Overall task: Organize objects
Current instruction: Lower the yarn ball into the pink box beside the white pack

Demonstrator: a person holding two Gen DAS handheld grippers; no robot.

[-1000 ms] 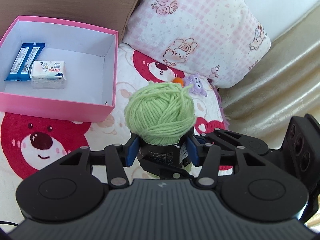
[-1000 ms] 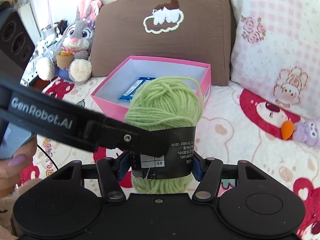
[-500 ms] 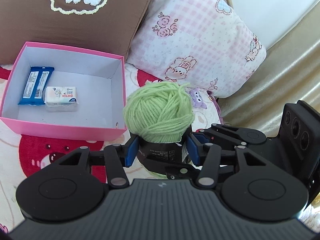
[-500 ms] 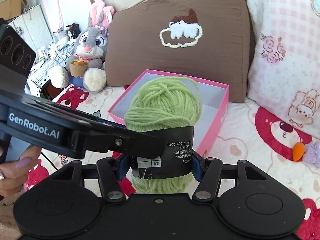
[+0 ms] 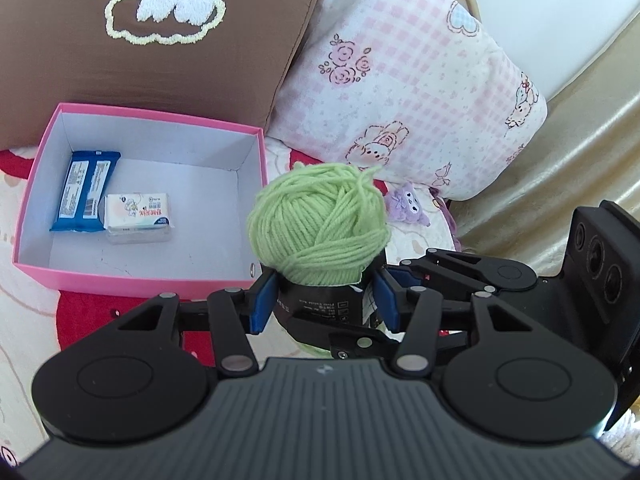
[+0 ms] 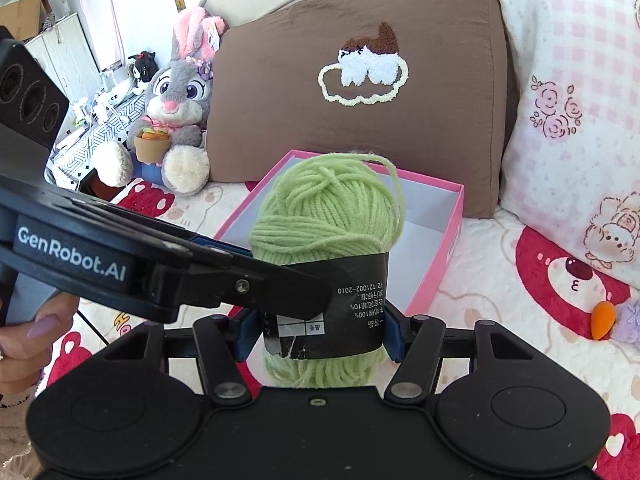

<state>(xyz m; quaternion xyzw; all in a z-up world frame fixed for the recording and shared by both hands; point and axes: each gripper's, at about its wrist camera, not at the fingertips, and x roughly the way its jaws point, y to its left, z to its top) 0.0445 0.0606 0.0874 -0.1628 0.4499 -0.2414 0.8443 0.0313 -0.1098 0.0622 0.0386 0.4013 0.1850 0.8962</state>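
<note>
Claws (image 5: 324, 306) (image 6: 318, 330) — both clamping yarn (image 5: 320, 224)

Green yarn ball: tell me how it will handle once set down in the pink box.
The yarn ball is probably soft and light. Its rounded shape may roll on the pink box floor. The loose strand could snag on the jaws.

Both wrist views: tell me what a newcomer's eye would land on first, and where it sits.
First, the round ball of light green yarn with a black paper band, clamped at the band by both the left gripper and the right gripper, in the middle of each view. Behind it on the bear-print bedspread sits the open pink cardboard box, holding a blue wrapped packet and a white tissue pack.
</note>
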